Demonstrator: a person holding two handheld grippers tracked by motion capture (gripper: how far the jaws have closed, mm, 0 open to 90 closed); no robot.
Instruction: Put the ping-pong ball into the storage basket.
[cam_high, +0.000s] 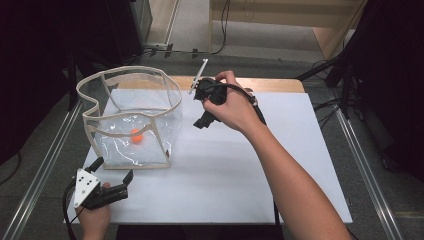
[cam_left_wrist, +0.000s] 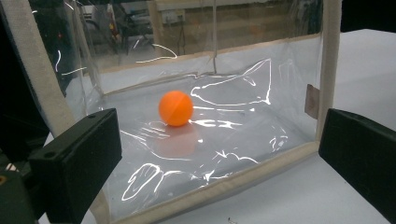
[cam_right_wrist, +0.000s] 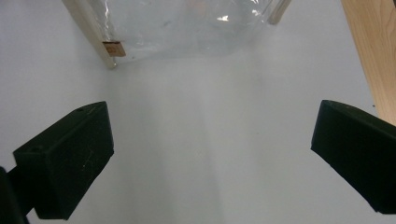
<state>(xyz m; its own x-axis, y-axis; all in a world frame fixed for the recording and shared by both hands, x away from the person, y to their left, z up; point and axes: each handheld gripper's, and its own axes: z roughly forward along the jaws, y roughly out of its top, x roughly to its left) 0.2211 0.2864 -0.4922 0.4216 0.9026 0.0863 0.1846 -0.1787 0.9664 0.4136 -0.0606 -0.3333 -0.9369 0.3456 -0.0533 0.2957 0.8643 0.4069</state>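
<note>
A clear plastic bag (cam_high: 131, 117) with beige fabric trim stands open on the white table (cam_high: 225, 175) at the left. An orange ball (cam_high: 136, 135) lies on the bag's floor, and through the bag's front wall the ball (cam_left_wrist: 175, 108) is seen in the left gripper view. My left gripper (cam_high: 113, 170) sits low near the table's front left corner, just before the bag (cam_left_wrist: 210, 116), open and holding nothing. My right gripper (cam_high: 200, 107) is held above the table to the right of the bag (cam_right_wrist: 187, 28), open and pointing down at the white surface (cam_right_wrist: 210, 140).
A wooden strip (cam_high: 270, 84) runs along the table's far edge, also seen as the wooden edge (cam_right_wrist: 369, 46) in the right gripper view. Metal rails (cam_high: 45, 165) flank the table. Cables (cam_high: 220, 30) lie on the floor behind. White table stretches to the right and front.
</note>
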